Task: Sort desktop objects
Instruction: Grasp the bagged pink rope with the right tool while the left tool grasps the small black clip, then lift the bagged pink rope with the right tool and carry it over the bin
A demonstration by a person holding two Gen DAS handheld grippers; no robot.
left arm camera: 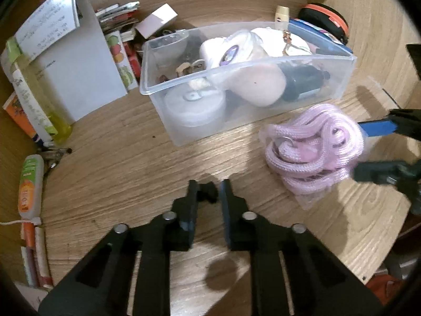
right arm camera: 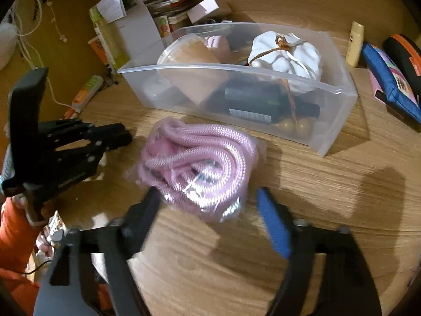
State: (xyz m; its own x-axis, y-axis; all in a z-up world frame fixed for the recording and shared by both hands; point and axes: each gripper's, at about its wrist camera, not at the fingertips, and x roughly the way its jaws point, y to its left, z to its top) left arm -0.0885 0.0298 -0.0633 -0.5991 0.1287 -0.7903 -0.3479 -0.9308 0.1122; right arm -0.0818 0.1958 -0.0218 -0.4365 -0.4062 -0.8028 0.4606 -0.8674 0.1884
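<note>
Left wrist view: the left gripper [left arm camera: 208, 192] was seen low over the wooden desk [left arm camera: 118, 163], its jaws narrow with only a small gap, and nothing was held. The coil of pink braided rope in a clear plastic bag [left arm camera: 313, 147] lay on the desk just in front of the translucent plastic storage bin [left arm camera: 263, 63], to the right. The right gripper [left arm camera: 368, 148] was noted at the bundle's right side, one finger above it and one below.

Right wrist view: the right gripper was recorded wide open, its black and blue fingers flanking the near end of the bagged rope; whether contact was made cannot be told. The bin, already filled with a dark bottle [right arm camera: 257, 100] and a white cloth pouch [right arm camera: 286, 52], stood just behind.

Handling judgement: the bundle was judged light, soft and compressible, with slippery film. A grip across the thick middle of the coil, rope included rather than loose film, was considered safest.
</note>
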